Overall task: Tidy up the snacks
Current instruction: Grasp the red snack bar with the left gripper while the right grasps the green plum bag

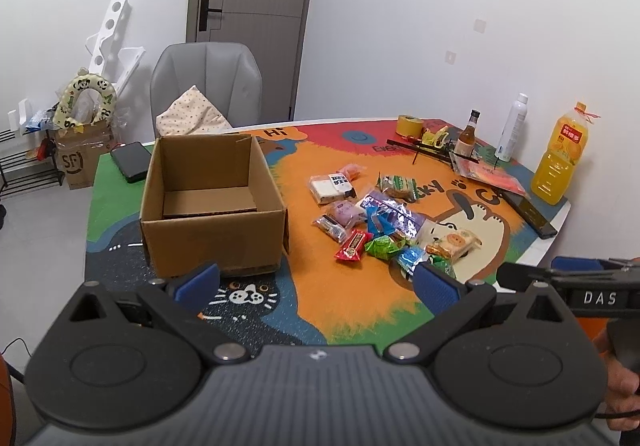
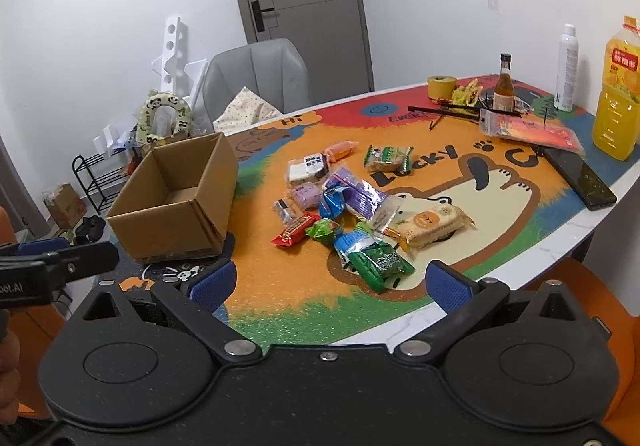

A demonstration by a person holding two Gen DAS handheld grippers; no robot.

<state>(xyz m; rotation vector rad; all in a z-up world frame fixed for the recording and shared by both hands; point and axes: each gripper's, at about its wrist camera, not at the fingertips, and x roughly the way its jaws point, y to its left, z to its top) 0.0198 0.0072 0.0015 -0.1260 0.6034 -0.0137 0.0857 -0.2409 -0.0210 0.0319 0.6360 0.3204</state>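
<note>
An open, empty cardboard box (image 1: 212,201) stands on the colourful table mat; it also shows in the right wrist view (image 2: 176,205). A pile of wrapped snacks (image 1: 384,221) lies to the right of the box, also in the right wrist view (image 2: 352,213): a red bar (image 2: 294,232), green packets (image 2: 380,262), purple and blue packets, and a cracker pack (image 2: 432,224). My left gripper (image 1: 316,280) is open and empty, held above the mat in front of the box. My right gripper (image 2: 330,282) is open and empty, just in front of the green packet.
At the table's back right stand an orange juice bottle (image 2: 618,93), a white spray bottle (image 2: 566,69), a small brown bottle (image 2: 504,85), a tape roll (image 2: 440,85) and a black phone (image 2: 580,177). Another phone (image 1: 130,161) lies behind the box. A grey chair (image 1: 206,85) stands beyond.
</note>
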